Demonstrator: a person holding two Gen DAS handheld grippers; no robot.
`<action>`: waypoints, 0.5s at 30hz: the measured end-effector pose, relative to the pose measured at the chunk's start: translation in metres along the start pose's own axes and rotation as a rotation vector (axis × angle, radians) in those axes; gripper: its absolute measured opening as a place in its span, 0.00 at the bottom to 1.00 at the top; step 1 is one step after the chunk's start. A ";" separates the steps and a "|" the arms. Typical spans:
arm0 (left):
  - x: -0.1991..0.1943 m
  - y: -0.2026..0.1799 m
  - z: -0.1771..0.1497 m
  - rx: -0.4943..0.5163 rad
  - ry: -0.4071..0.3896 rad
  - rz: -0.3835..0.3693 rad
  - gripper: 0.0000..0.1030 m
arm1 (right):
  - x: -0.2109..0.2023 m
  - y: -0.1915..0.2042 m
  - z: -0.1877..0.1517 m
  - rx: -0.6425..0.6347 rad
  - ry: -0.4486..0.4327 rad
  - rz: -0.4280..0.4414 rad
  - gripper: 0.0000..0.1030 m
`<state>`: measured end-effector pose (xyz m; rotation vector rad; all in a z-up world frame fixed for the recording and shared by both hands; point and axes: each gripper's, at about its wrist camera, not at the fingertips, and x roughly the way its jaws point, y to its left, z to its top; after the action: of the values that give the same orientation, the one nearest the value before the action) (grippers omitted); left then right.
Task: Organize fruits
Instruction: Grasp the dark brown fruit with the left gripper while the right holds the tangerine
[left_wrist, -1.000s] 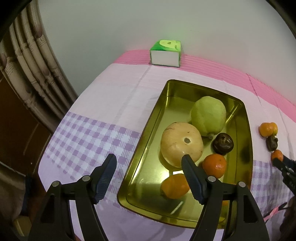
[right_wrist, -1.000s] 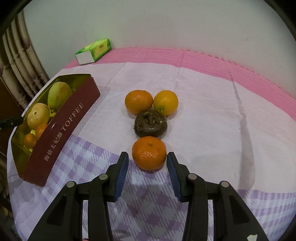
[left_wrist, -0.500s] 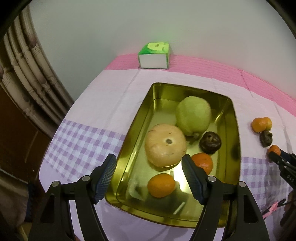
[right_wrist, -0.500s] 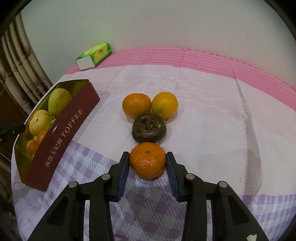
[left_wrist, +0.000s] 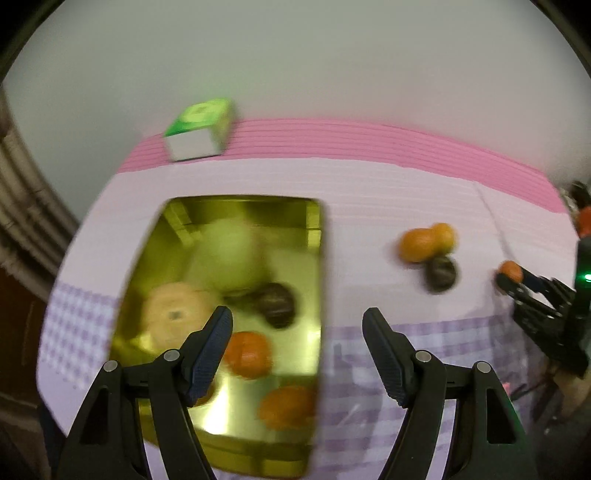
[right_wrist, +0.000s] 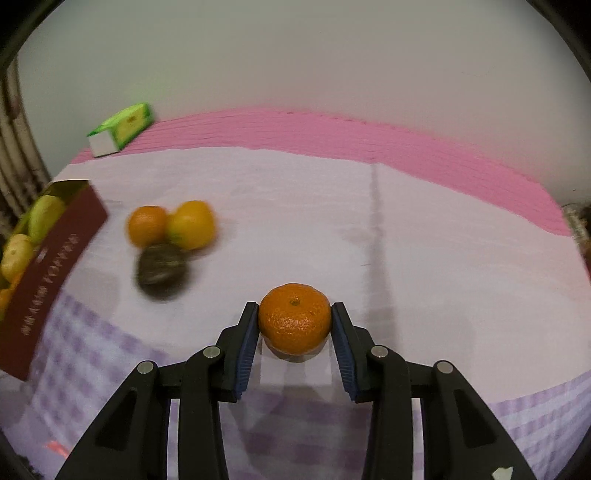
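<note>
My right gripper (right_wrist: 294, 328) is shut on an orange mandarin (right_wrist: 294, 317) and holds it just above the tablecloth. To its left lie an orange (right_wrist: 147, 225), a yellow-orange fruit (right_wrist: 192, 223) and a dark brown fruit (right_wrist: 160, 273), blurred. The gold tin tray (left_wrist: 314, 280) with red sides (right_wrist: 55, 266) holds a green pear (left_wrist: 229, 254), a pale round fruit (left_wrist: 173, 314), a dark fruit (left_wrist: 277, 304) and mandarins (left_wrist: 247, 352). My left gripper (left_wrist: 297, 354) is open and empty, above the tray's right rim. The right gripper with its mandarin shows in the left wrist view (left_wrist: 511, 273).
A green and white box (left_wrist: 199, 129) stands at the back of the table by the wall, also in the right wrist view (right_wrist: 122, 127). A curtain (left_wrist: 22, 206) hangs at the left. The pink and purple checked cloth (right_wrist: 406, 229) covers the table.
My right gripper closed on the nearest mandarin and carried it right, away from the other three fruits. My left gripper swung right, so the tray now sits left of centre.
</note>
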<state>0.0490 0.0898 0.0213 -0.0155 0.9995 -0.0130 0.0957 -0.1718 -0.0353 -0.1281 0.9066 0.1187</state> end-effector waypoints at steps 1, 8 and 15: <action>0.002 -0.008 0.002 0.010 0.001 -0.020 0.71 | 0.001 -0.005 -0.001 0.003 -0.002 -0.013 0.35; 0.023 -0.066 0.010 0.084 0.017 -0.143 0.71 | 0.007 -0.028 -0.001 0.057 -0.020 -0.039 0.35; 0.051 -0.094 0.020 0.082 0.067 -0.184 0.70 | 0.012 -0.030 -0.002 0.071 -0.024 -0.028 0.35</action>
<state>0.0927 -0.0054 -0.0088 -0.0320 1.0606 -0.2247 0.1067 -0.2010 -0.0442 -0.0733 0.8840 0.0614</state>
